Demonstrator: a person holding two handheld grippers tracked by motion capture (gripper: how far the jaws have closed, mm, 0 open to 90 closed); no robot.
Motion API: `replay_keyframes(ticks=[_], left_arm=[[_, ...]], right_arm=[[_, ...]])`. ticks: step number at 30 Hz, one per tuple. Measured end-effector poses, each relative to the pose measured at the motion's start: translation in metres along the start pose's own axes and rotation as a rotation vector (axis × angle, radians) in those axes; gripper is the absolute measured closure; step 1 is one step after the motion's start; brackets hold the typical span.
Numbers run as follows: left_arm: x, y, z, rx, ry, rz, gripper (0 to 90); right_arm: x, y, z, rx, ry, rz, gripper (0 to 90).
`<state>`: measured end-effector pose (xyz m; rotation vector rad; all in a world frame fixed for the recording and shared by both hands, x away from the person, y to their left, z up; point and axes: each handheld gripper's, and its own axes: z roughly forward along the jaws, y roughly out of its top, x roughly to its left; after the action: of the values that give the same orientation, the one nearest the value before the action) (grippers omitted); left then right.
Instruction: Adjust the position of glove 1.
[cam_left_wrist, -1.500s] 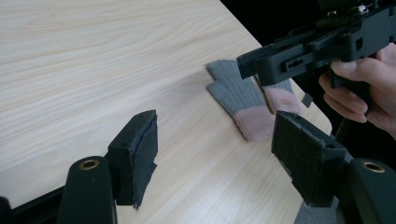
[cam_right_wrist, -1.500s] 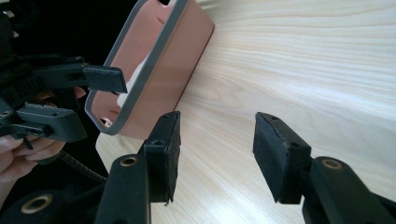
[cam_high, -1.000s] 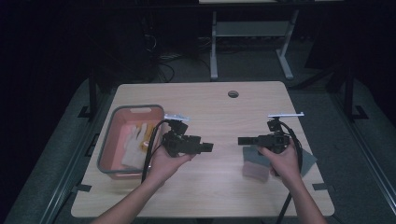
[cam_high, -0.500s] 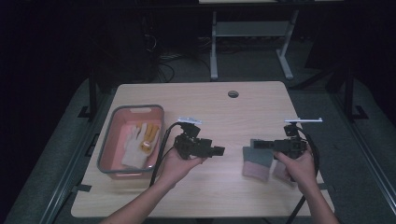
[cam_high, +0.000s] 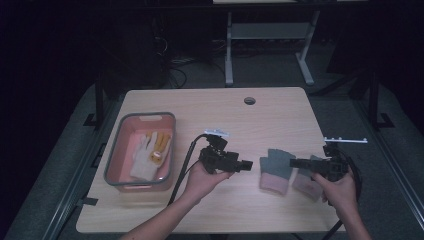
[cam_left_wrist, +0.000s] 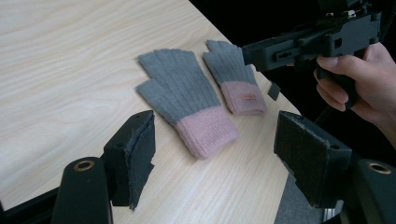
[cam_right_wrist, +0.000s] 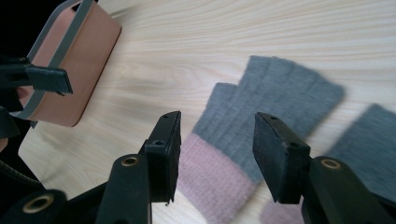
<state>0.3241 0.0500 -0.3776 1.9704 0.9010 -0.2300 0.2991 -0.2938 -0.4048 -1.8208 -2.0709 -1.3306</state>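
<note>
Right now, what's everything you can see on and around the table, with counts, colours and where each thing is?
grey gloves: two, grey with pink cuffs, flat side by side on the table's right half; one is partly under the right gripper.
bin: one, pink with a grey rim, at the table's left.
light gloves: what looks like a pair, white and yellow, lying inside the bin.
table: one, light wood, with a round hole near its far edge.
stand: one, pale metal legs on the floor beyond the table.
left gripper: one, black, jaws open, pointing toward the grey gloves.
right gripper: one, black, jaws open above the grey gloves, holding nothing.
</note>
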Motion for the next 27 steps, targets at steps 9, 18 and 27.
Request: replay_keyframes(ticks=[9, 18, 27], left_arm=[[-0.002, -0.001, 0.013, 0.011, -0.010, 0.002, 28.9], [-0.002, -0.004, 0.021, 0.024, -0.013, 0.006, 28.3], [-0.002, -0.009, 0.028, 0.043, -0.023, 0.001, 28.3]], right_arm=[[-0.018, -0.013, -0.010, 0.014, -0.082, -0.007, 49.6], [-0.036, -0.025, -0.013, 0.021, -0.174, -0.008, 49.6], [-0.045, -0.029, -0.007, 0.043, -0.251, -0.005, 49.4]])
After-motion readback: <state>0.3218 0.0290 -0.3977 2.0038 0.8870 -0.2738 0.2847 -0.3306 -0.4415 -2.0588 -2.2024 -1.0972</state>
